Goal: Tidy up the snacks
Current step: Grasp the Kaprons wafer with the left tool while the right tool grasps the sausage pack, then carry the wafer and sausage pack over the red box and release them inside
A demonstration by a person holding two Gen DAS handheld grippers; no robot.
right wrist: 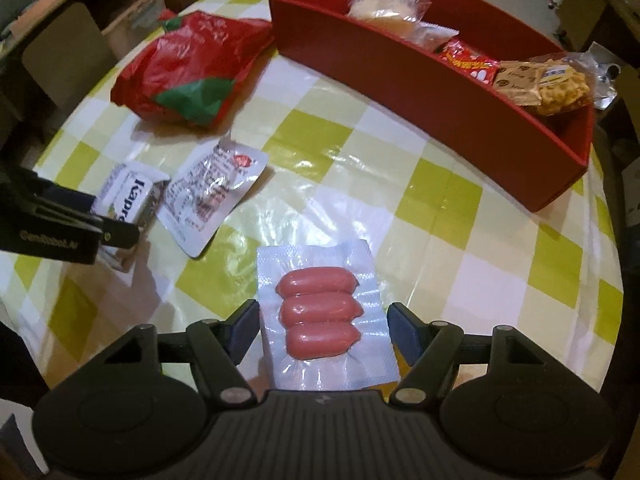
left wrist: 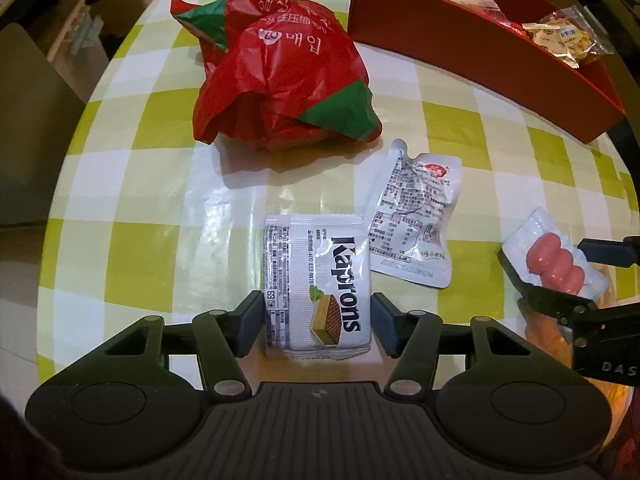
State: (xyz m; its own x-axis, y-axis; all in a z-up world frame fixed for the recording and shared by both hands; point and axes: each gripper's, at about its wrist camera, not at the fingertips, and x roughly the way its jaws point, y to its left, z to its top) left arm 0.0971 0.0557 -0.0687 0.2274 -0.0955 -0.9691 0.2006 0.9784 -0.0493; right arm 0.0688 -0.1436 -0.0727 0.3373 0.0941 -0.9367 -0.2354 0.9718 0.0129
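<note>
On the green-and-white checked surface, the left tongs sit around a white Kaprons wafer packet. The left pad looks pressed to the wrapper's edge, but there's a sliver of gap on the right side, so honestly I can't tell if it's gripped or just framed. Same story with the right tongs: a clear vacuum pack of three pink sausages lies between the pads, left one right at the plastic edge, right one just off it, so no idea if it's actually clamped.

Between those two snacks lies a white printed foil pouch with a red logo, flat on the cloth. Behind it there's a crumpled red and green plastic bag. Over at the far right edge sits a long red cardboard box with several wrapped snacks already inside.
</note>
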